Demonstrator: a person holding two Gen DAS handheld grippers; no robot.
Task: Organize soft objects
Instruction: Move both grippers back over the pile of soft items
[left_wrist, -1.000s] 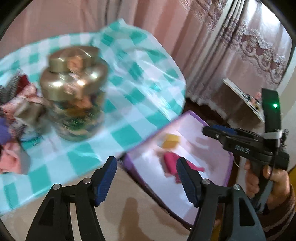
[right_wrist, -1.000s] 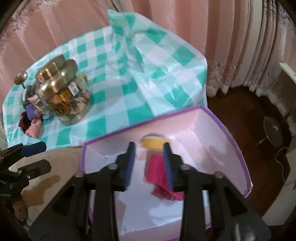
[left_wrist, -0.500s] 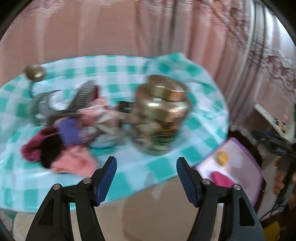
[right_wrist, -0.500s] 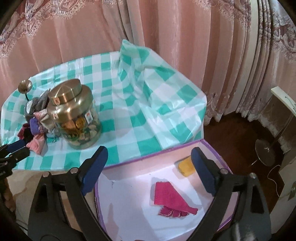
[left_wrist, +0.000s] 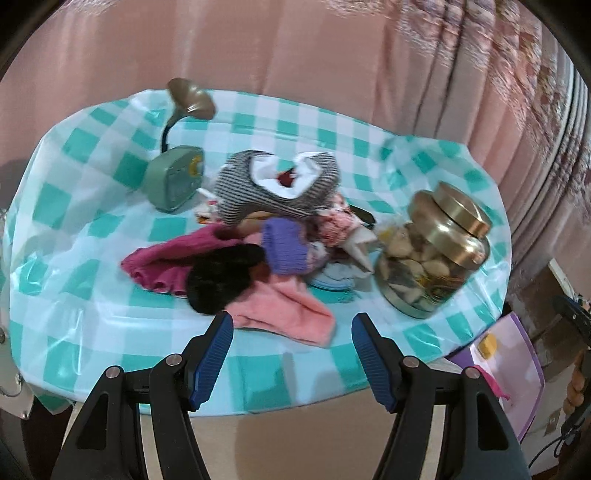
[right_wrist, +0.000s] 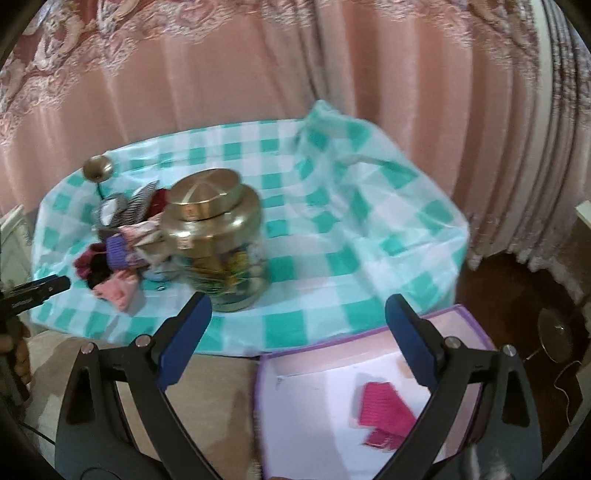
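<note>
A heap of soft cloths (left_wrist: 258, 254) lies on the checked table: a striped piece (left_wrist: 277, 184), a purple knit (left_wrist: 284, 245), a black fluffy one (left_wrist: 221, 273) and a pink one (left_wrist: 288, 310) nearest me. My left gripper (left_wrist: 291, 358) is open and empty just short of the pink cloth. My right gripper (right_wrist: 299, 339) stands wide open and empty above the near table edge and the purple box (right_wrist: 369, 345). A magenta cloth (right_wrist: 384, 410) lies loose on the box floor. The heap (right_wrist: 118, 254) also shows at the left of the right wrist view.
A glass jar with a gold lid (left_wrist: 439, 251) stands right of the heap, jar (right_wrist: 218, 236). A green clock with a gooseneck lamp (left_wrist: 173, 177) stands behind. The box (left_wrist: 524, 369) sits below the table's right edge with a yellow item (left_wrist: 487, 345). Pink curtains hang behind.
My right gripper opened, let the magenta cloth drop into the box, and drew back and up. My left gripper swung left from the box to face the heap.
</note>
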